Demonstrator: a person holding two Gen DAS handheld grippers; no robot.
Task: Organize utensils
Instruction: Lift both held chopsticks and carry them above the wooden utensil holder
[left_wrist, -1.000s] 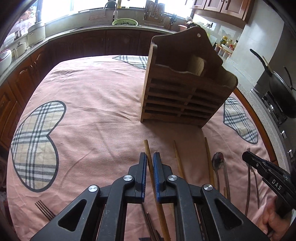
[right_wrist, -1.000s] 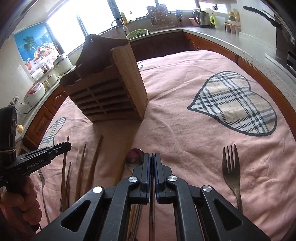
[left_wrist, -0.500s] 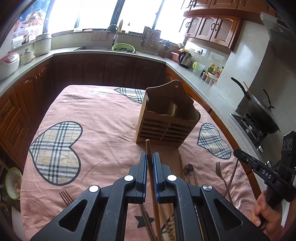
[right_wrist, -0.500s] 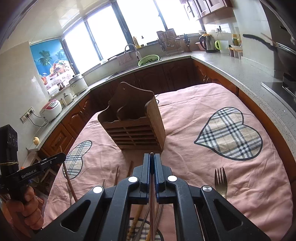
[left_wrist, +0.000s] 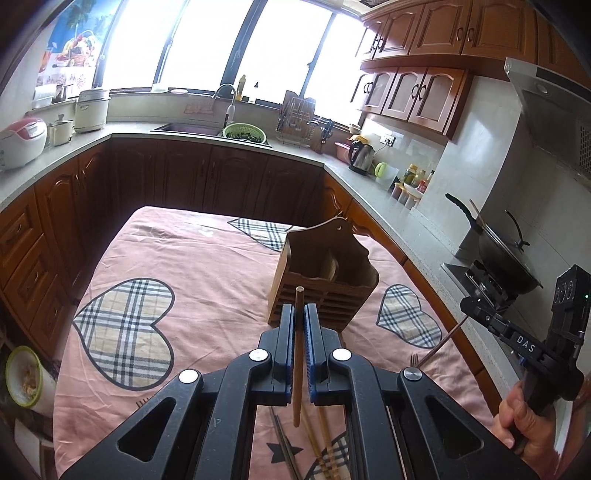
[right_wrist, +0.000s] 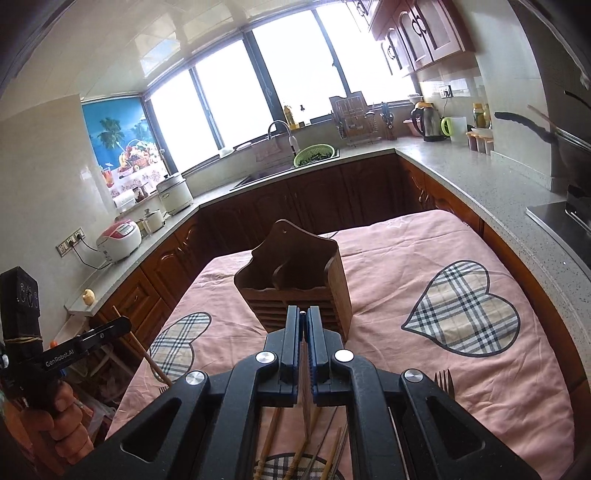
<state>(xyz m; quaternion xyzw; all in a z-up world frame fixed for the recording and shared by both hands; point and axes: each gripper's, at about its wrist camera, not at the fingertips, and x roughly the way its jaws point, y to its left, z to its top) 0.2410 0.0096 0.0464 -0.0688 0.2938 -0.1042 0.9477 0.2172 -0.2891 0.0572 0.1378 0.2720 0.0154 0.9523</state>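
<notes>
My left gripper (left_wrist: 300, 310) is shut on a wooden chopstick (left_wrist: 297, 354), lifted off the pink tablecloth (left_wrist: 207, 280), its tip poking past the jaws. The wooden utensil holder (left_wrist: 325, 269) stands upright just beyond, apart from the tip. My right gripper (right_wrist: 303, 312) is shut on a thin metal stick (right_wrist: 305, 373), facing the holder (right_wrist: 295, 273) from the other side. The left wrist view catches the right gripper (left_wrist: 466, 304) at the right edge with the metal stick (left_wrist: 439, 347) hanging below it. In the right wrist view the left gripper (right_wrist: 123, 325) carries the chopstick (right_wrist: 142, 349).
Loose chopsticks (left_wrist: 321, 435) and thin utensils (right_wrist: 273, 435) lie on the cloth under the grippers. A fork (right_wrist: 443, 380) rests at the near right. Kitchen counters ring the table, with a wok (left_wrist: 502, 254) on the stove and a bowl (left_wrist: 26, 376) low at the left.
Both grippers have risen and drawn back from the holder, each carrying its stick up off the cloth. The holder now looks smaller and farther away.
</notes>
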